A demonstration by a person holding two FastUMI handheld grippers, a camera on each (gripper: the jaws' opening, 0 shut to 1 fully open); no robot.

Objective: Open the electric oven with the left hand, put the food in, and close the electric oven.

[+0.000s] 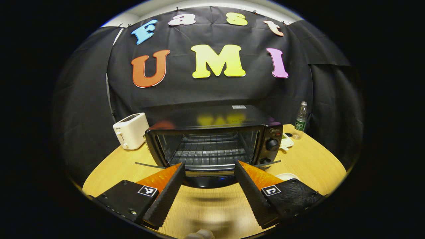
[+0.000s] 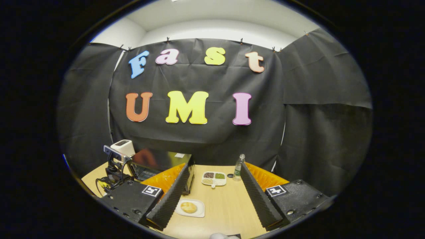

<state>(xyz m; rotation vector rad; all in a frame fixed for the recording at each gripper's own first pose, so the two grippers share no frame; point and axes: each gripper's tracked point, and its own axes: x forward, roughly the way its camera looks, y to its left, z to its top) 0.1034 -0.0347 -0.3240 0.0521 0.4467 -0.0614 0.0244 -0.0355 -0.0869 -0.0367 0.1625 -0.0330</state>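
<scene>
Oven (image 1: 212, 146) door already down; bread (image 2: 188, 207) waits on its plate (image 2: 199, 212); both grippers' fingers spread apart, empty.

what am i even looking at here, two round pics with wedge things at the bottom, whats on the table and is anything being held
Each round picture comes from a camera riding on a hand-held two-finger gripper. In the left gripper view, the left gripper faces a black electric oven whose glass door hangs open; a white toaster stands beside it. In the right gripper view, the right gripper points over the wooden table at a bread roll on a white plate, a white divided tray of beans and a clear plastic bottle. Both grippers are open, holding nothing.
</scene>
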